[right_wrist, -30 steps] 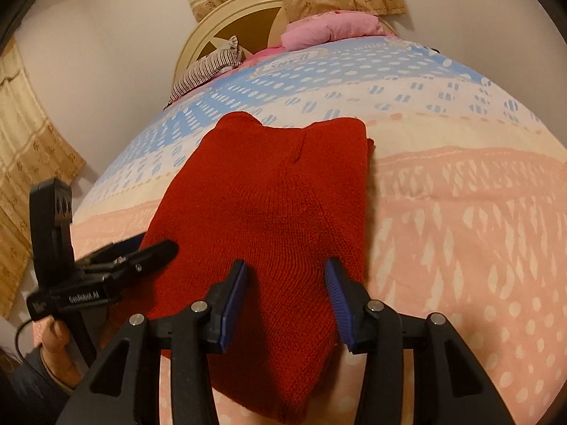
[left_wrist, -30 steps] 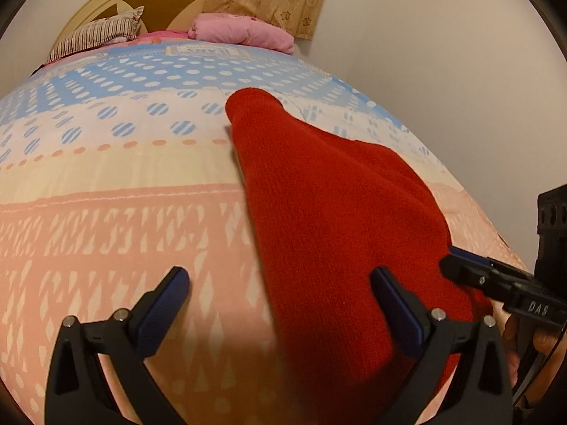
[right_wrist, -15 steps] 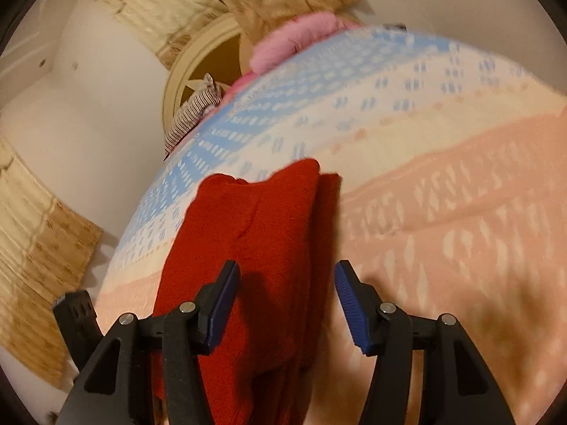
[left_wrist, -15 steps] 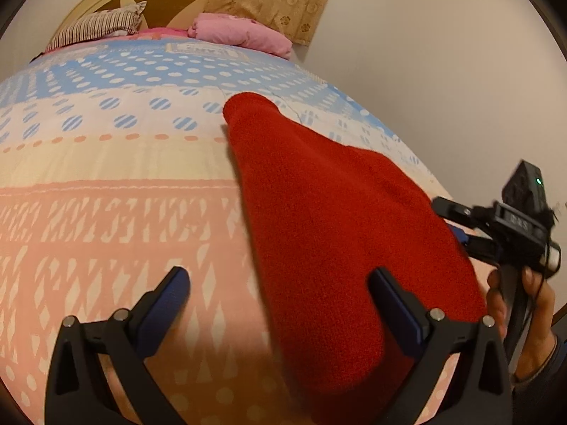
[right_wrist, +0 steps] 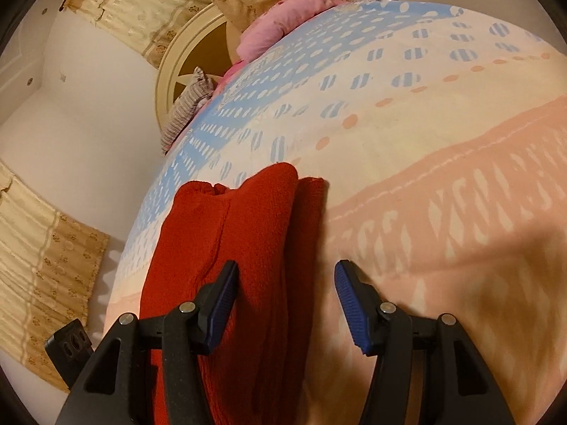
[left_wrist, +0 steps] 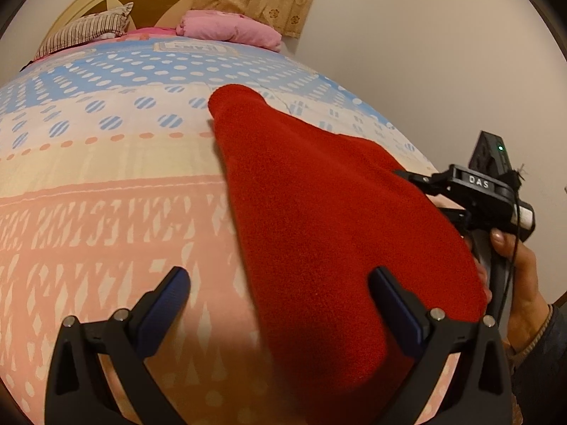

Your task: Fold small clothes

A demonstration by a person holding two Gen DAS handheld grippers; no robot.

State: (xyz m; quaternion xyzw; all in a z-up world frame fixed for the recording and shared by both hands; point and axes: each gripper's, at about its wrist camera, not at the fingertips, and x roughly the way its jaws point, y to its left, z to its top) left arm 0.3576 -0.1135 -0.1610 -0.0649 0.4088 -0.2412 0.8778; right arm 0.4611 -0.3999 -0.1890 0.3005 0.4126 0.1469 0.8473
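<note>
At the far left of my left camera lies only the patterned bed cover in pink, cream and blue (left_wrist: 106,184). My left gripper (left_wrist: 280,304) hangs just over it with the fingers wide apart and nothing between the pads. The left finger (left_wrist: 166,301) is above bare cover, while the right finger (left_wrist: 393,304) is above the near part of the red knitted garment (left_wrist: 319,212).

This garment lies flat on the bed, already folded into a long narrow shape. Its long axis runs away from me toward the striped pillow (left_wrist: 85,30) and the pink bundle (left_wrist: 230,30) at the headboard.

At the right edge of that view, my right hand (left_wrist: 521,269) holds the right gripper (left_wrist: 434,198) just at the garment's right border. From its own camera, these fingers have just been opening; they stand apart, with the stacked right edge of the garment under the gap but not pinched. I cannot tell if the left pad (right_wrist: 221,304) touches the wool.

I judge the right hand to be nearer to the layered edge, so it is better placed for the next fold across the long axis.
</note>
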